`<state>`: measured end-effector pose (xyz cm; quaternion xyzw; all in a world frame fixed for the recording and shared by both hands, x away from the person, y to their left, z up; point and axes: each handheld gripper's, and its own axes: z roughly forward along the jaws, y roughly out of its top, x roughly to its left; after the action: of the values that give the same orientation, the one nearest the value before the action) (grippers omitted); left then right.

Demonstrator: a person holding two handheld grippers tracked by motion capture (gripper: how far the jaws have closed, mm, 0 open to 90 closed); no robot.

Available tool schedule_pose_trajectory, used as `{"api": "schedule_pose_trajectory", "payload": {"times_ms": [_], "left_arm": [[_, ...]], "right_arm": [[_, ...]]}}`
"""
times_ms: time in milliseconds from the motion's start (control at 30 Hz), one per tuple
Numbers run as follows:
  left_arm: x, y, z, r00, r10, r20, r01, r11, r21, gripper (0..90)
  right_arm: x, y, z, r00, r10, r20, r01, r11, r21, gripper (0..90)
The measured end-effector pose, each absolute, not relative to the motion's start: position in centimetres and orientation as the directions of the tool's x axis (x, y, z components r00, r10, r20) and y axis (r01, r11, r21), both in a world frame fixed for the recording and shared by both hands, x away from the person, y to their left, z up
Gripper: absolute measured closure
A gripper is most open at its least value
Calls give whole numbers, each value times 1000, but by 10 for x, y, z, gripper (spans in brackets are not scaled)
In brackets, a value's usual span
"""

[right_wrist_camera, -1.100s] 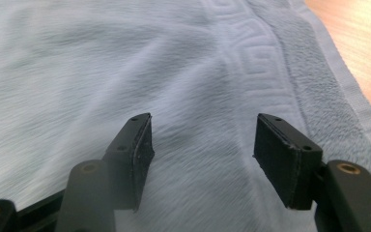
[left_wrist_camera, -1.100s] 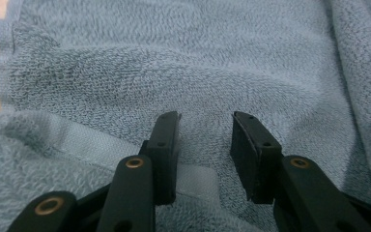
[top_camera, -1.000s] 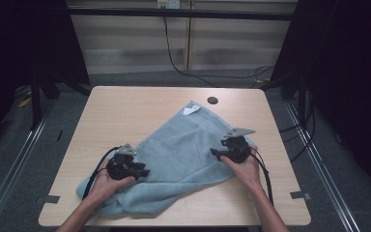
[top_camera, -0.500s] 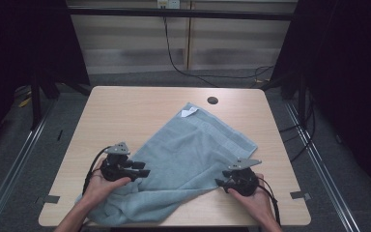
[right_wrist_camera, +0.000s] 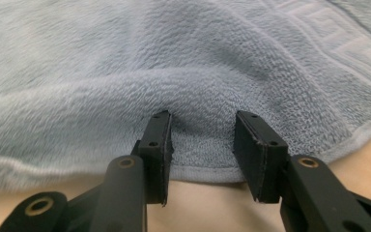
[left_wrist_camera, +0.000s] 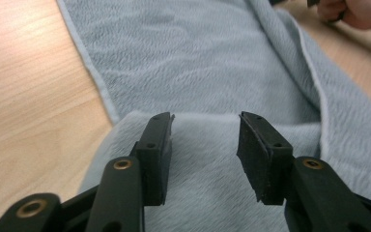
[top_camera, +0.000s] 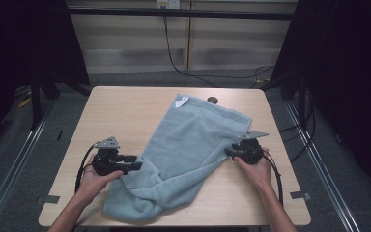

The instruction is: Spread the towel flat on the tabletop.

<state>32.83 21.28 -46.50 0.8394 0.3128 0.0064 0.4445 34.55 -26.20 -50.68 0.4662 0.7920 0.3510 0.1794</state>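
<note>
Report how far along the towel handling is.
Done: little; the light blue towel lies slantwise and rumpled on the wooden table, its near end bunched. In hand: the left gripper and right gripper straddle opposite edges, jaws apart, the right's just closing. Left: gripping, then spreading or folding.

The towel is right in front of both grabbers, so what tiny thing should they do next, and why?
Probably squeeze the right gripper shut on the towel hem. Its jaws have just been closing, the edge lies between them, but the pads don't press yet. The left gripper stands open over a fold and could pinch next, so both can lift.
</note>
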Motion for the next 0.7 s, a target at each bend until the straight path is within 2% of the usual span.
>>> {"api": "schedule_pose_trajectory", "payload": {"times_ms": [133,233,300,367,433,500,533,567,600,633,700], "left_arm": [[334,217,-475,774,576,-263,539,-381,751,505],[338,230,-477,741,608,-285,568,-341,749,471],[341,240,-481,728,613,-307,582,-315,749,458],[343,241,-487,721,613,-322,597,-314,738,439],[344,232,-493,734,610,-299,594,-361,719,426],[344,223,-498,734,621,-275,597,-397,697,432],[343,219,-501,742,620,-255,583,-408,703,432],[344,218,-501,742,622,-249,579,-409,705,466],[344,218,-500,754,612,-240,568,-422,706,566],[342,217,-501,774,591,-228,548,-443,710,783],[339,215,-501,781,587,-214,538,-458,707,876]], "right_arm": [[366,-264,-505,-463,886,34,638,307,706,569],[370,-262,-503,-450,893,28,648,304,698,478],[363,-258,-499,-468,881,67,638,285,715,477],[354,-247,-490,-505,861,58,604,304,737,477],[343,-234,-480,-533,843,75,576,297,761,477],[328,-217,-472,-600,795,94,537,313,783,470],[328,-217,-472,-600,795,94,537,313,783,470],[322,-211,-472,-615,783,95,534,324,781,469],[318,-208,-473,-626,773,99,537,335,774,465],[313,-204,-475,-637,765,93,538,354,765,463],[307,-200,-482,-647,758,83,546,385,744,462]]}}
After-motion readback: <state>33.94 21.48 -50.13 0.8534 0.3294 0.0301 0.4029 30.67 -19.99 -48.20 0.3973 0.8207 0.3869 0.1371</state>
